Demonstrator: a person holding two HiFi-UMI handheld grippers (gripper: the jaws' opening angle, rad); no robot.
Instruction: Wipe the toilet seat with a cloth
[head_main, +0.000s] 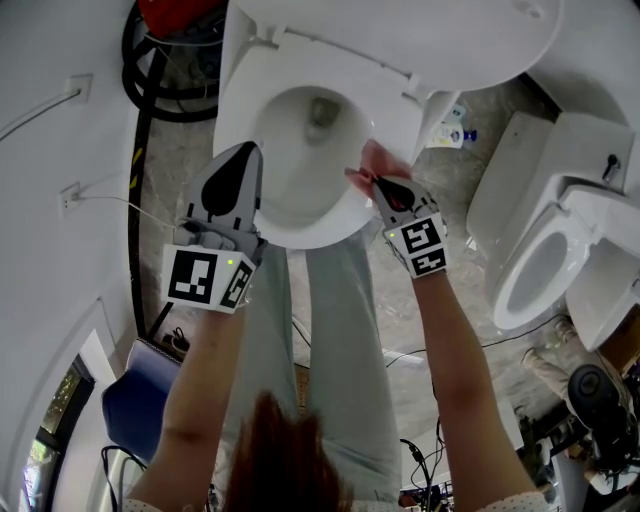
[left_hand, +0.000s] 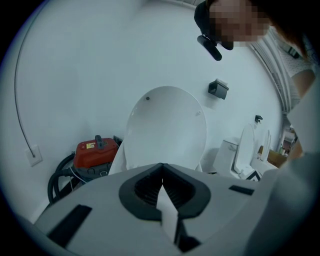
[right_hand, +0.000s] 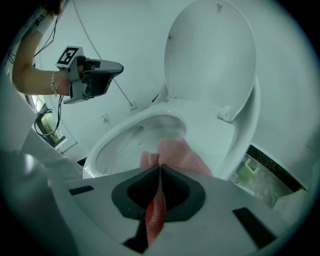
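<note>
we stand over the toilet with the lid (head_main: 420, 30) raised, the right gripper (head_main: 368, 180) at the right side of the seat (head_main: 238, 110), its jaws pressed together on a fold of the pink cloth (right_hand: 178, 154). the rest of the cloth spreads out ahead of the jaws across the seat's inner edge, partly over the bowl (head_main: 300, 150). the left gripper (head_main: 248, 152) hangs above the seat's left side, clear of it, jaws closed on nothing; the pale sliver between its pads is probably just the white toilet behind. the risk we see is the loose end: it reaches past the rim, and a stroke that drifts inward could drag it down into the bowl and wet or soil it. only a narrow pinch holds the cloth, so a hard drag against the seat might pull it free. too steep an angle would put the gripper's hard nose on the seat and not the fabric, and the bunched cloth may wipe only a thin strip each pass.
</note>
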